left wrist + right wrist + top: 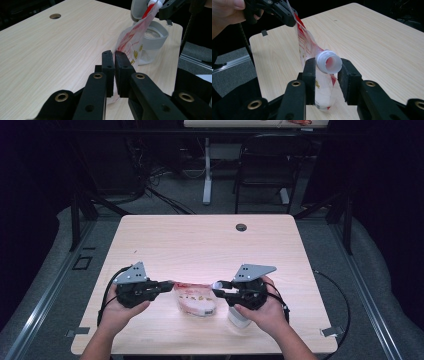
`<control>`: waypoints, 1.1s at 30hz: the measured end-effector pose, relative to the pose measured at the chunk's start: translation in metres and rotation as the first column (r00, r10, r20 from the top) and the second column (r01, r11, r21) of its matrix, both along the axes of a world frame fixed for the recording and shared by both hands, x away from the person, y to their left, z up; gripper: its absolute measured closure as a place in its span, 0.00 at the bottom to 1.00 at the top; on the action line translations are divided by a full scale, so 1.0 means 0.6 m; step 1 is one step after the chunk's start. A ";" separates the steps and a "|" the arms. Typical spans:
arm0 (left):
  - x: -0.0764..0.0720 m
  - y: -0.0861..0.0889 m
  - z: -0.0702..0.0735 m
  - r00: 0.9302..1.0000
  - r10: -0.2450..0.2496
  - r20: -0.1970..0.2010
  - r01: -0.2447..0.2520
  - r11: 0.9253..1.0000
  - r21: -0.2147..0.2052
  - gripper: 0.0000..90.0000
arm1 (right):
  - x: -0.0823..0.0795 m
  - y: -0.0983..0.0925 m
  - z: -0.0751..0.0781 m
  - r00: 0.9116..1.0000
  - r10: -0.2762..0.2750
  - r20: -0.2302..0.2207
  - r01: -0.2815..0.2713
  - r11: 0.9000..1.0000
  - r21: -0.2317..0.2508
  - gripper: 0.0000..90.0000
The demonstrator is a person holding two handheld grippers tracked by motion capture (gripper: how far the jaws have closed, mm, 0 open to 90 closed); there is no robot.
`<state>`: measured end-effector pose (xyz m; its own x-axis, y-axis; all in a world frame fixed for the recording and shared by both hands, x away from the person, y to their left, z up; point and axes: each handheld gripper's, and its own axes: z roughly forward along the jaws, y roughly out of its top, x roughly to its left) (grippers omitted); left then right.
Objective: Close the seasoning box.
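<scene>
Jaws of our left gripper [114,56] are pinching one thin edge of the refill pouch [130,42], while our right gripper [327,67] is straddling its white spout [329,61], half open, pads not visibly pressing. We are holding the pouch stretched between them at lower centre of the high view, just above the table [200,240]. It is looking soft, light and slippery (film crumples easily), so the stiff spout is our surest hold. A clear jar [152,41] with a grey rim is standing just behind, seemingly empty.

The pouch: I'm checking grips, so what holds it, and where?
The left gripper pinches the pouch by its flat edge; the right gripper brackets its white spout.
</scene>
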<state>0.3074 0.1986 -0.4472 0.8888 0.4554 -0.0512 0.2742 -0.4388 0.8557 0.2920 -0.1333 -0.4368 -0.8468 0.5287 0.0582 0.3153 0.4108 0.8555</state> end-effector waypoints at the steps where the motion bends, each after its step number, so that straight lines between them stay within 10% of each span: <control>1: 0.000 0.000 0.000 1.000 -0.001 -0.002 0.001 1.000 -0.001 0.95 | 0.000 0.001 0.001 1.000 0.000 0.001 0.000 1.000 0.000 0.76; 33: 0.005 0.019 -0.032 0.999 0.024 -0.046 -0.023 1.000 0.018 0.83 | 0.023 0.090 0.064 0.993 0.111 0.031 -0.106 0.984 -0.145 0.74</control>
